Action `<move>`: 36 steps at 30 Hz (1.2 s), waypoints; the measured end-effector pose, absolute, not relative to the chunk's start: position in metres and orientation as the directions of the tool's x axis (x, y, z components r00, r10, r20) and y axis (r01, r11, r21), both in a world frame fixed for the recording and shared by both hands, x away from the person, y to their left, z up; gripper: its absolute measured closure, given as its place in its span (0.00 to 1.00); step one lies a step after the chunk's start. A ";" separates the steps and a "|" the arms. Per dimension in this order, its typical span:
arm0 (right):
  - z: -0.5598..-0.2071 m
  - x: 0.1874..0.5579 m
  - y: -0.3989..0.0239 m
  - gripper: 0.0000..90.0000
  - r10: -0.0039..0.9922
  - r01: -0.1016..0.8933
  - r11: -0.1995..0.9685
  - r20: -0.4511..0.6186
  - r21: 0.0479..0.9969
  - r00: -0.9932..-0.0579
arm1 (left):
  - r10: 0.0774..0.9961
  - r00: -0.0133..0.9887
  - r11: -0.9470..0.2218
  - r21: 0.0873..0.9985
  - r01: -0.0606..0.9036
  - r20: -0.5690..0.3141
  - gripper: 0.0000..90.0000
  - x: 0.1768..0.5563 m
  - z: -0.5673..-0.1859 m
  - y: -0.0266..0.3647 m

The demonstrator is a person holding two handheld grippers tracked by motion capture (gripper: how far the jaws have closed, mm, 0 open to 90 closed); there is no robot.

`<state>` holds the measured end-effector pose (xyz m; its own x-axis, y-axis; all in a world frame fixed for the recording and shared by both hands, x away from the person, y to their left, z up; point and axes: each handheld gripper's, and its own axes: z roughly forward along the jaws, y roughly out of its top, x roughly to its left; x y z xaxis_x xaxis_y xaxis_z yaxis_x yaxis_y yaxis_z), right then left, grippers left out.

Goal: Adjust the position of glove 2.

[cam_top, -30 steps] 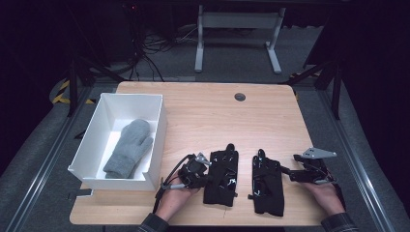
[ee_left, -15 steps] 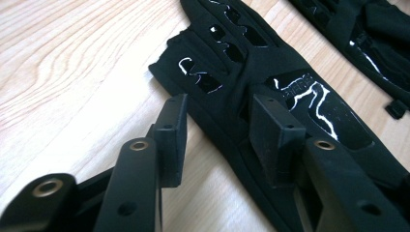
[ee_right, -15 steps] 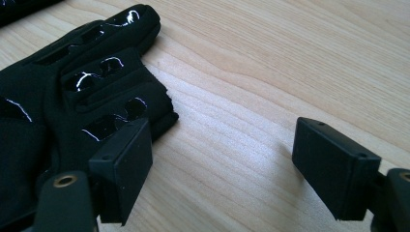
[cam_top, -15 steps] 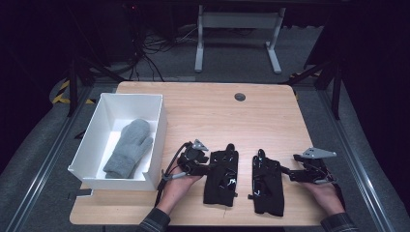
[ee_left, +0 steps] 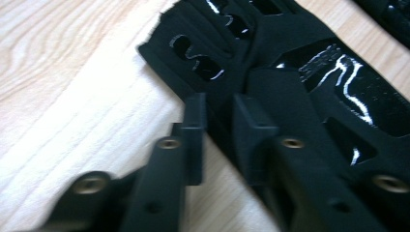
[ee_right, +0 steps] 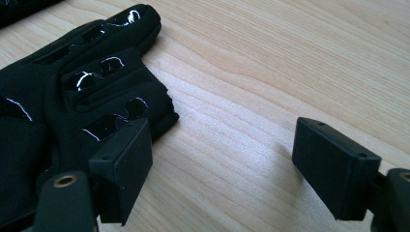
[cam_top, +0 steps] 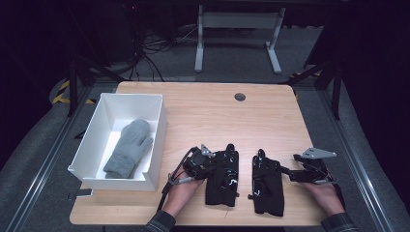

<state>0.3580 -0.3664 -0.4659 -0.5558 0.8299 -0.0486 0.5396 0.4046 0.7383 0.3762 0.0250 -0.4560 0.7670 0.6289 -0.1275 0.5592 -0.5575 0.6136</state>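
Observation:
Two black gloves with glossy patches lie side by side near the table's front edge. My left gripper (cam_top: 214,164) is at the left edge of the left glove (cam_top: 223,178). In the left gripper view its jaws have just been closing, and my left gripper (ee_left: 220,121) now pinches the edge of the glove (ee_left: 314,82). My right gripper (cam_top: 286,174) rests at the right side of the right glove (cam_top: 267,186). In the right gripper view my right gripper (ee_right: 222,145) stands wide open over bare wood, its left jaw beside that glove's fingertips (ee_right: 63,92).
A white box (cam_top: 158,126) stands on the left of the wooden table (cam_top: 232,121) with a grey mitten (cam_top: 128,147) in it. A dark round grommet (cam_top: 240,96) sits near the far edge. Metal desk legs stand beyond the table.
My left gripper drew back a little from the left glove with its jaws apart, then came back onto the glove's edge and closed. The right gripper and both gloves have stayed put.

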 end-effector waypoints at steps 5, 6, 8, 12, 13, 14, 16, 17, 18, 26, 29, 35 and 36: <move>-0.458 0.354 -0.366 0.33 0.826 0.522 0.415 -0.069 0.745 -0.559 | 0.629 0.759 -0.534 0.617 0.578 -0.168 0.97 0.378 -0.457 0.028; -0.458 0.354 -0.366 0.33 0.826 0.522 0.415 -0.069 0.745 -0.559 | 0.629 0.759 -0.534 0.617 0.578 -0.168 0.97 0.378 -0.457 0.028; -0.452 0.347 -0.366 0.43 0.815 0.513 0.415 -0.057 0.752 -0.576 | 0.629 0.755 -0.522 0.621 0.585 -0.184 0.97 0.379 -0.458 0.029; -0.445 0.329 -0.365 0.78 0.766 0.506 0.456 -0.034 0.732 -0.641 | 0.627 0.749 -0.505 0.620 0.600 -0.215 0.97 0.382 -0.458 0.033; -0.445 0.326 -0.364 0.83 0.757 0.503 0.466 -0.034 0.728 -0.652 | 0.632 0.743 -0.501 0.615 0.609 -0.221 0.97 0.382 -0.458 0.035; -0.444 0.321 -0.363 0.90 0.742 0.504 0.478 -0.024 0.720 -0.670 | 0.635 0.741 -0.499 0.616 0.610 -0.218 0.97 0.383 -0.458 0.037; -0.445 0.315 -0.360 0.98 0.719 0.505 0.495 -0.007 0.707 -0.695 | 0.647 0.731 -0.487 0.619 0.616 -0.218 0.97 0.385 -0.458 0.041; -0.445 0.313 -0.358 1.00 0.710 0.506 0.503 -0.001 0.700 -0.704 | 0.651 0.726 -0.482 0.620 0.619 -0.219 0.98 0.385 -0.458 0.043; -0.446 0.312 -0.356 1.00 0.701 0.505 0.510 0.003 0.696 -0.713 | 0.656 0.720 -0.473 0.622 0.624 -0.224 0.98 0.387 -0.458 0.045; -0.452 0.315 -0.339 1.00 0.643 0.485 0.555 0.022 0.676 -0.766 | 0.665 0.697 -0.422 0.635 0.647 -0.268 0.98 0.392 -0.456 0.058; -0.452 0.317 -0.332 1.00 0.630 0.478 0.560 0.027 0.676 -0.776 | 0.663 0.692 -0.402 0.645 0.650 -0.284 0.98 0.392 -0.454 0.060; -0.452 0.321 -0.309 1.00 0.589 0.448 0.585 0.025 0.676 -0.808 | 0.647 0.690 -0.360 0.668 0.651 -0.324 0.98 0.393 -0.449 0.062; -0.452 0.322 -0.306 1.00 0.584 0.445 0.587 0.027 0.676 -0.812 | 0.647 0.690 -0.360 0.668 0.651 -0.324 0.98 0.393 -0.449 0.062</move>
